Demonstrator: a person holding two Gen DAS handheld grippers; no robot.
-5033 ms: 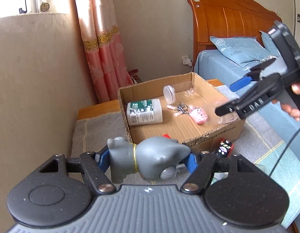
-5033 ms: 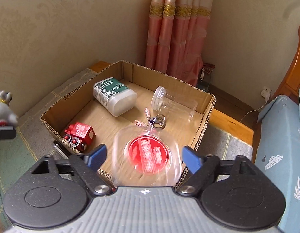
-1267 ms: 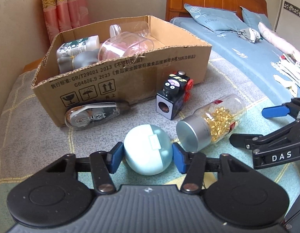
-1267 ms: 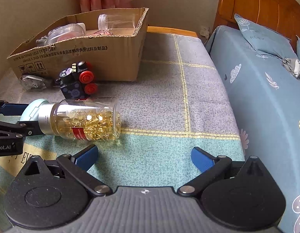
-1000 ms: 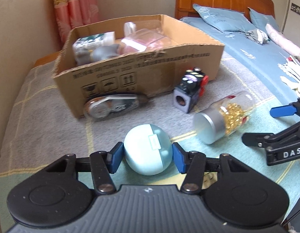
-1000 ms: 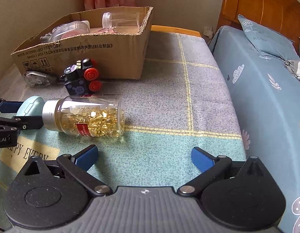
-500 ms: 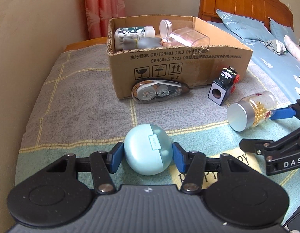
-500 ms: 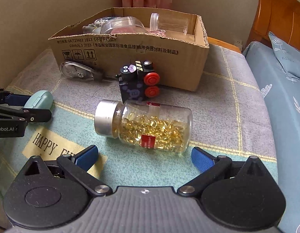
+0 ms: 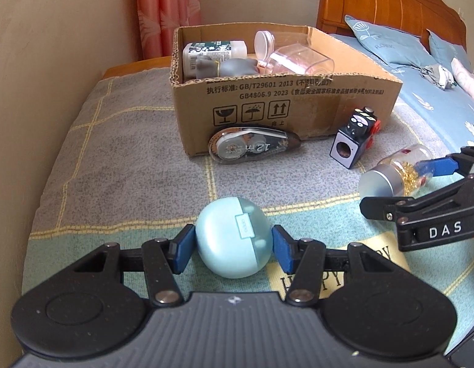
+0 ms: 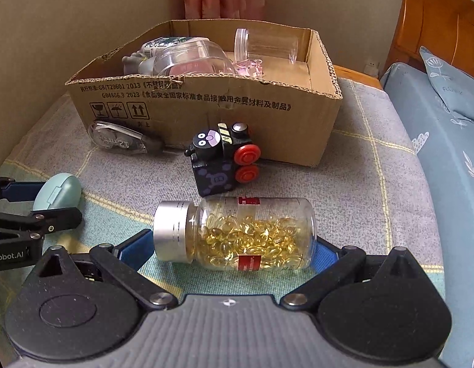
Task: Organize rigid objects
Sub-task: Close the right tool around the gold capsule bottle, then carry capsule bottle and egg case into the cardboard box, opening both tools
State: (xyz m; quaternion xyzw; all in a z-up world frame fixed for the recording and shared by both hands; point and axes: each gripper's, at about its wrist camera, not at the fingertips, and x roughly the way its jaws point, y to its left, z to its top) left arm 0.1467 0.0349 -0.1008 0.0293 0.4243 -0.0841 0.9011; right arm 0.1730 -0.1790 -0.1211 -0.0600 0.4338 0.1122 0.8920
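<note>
Lying on its side on the blanket (image 10: 374, 184), the pill bottle (image 10: 237, 233) sits between the wide-spread fingers of the right gripper (image 10: 233, 253), cap toward the left; the blue pads flank cap and base, and whether they touch it cannot be told. Just beyond the bottle stands a black toy block (image 10: 224, 161) with two red buttons, close to the front wall of the cardboard box (image 10: 206, 107). A tape dispenser (image 9: 252, 147) leans against that same wall further left. Inside the box are a clear jar (image 10: 264, 46) on its side, a clear tub (image 10: 191, 59) with a pink inside, a green-labelled bottle (image 9: 214, 50) and a grey figure (image 9: 224, 67). Nearer the blanket's left side, the left gripper (image 9: 233, 247) has its jaws pinching a pale blue earbud case (image 9: 233, 239), one pad on each flank; whether the case rests on the blanket or is lifted cannot be told. A bed (image 9: 436, 70) with a wooden headboard (image 9: 374, 3) lies to the right, pink curtains (image 9: 168, 12) behind the box.
</note>
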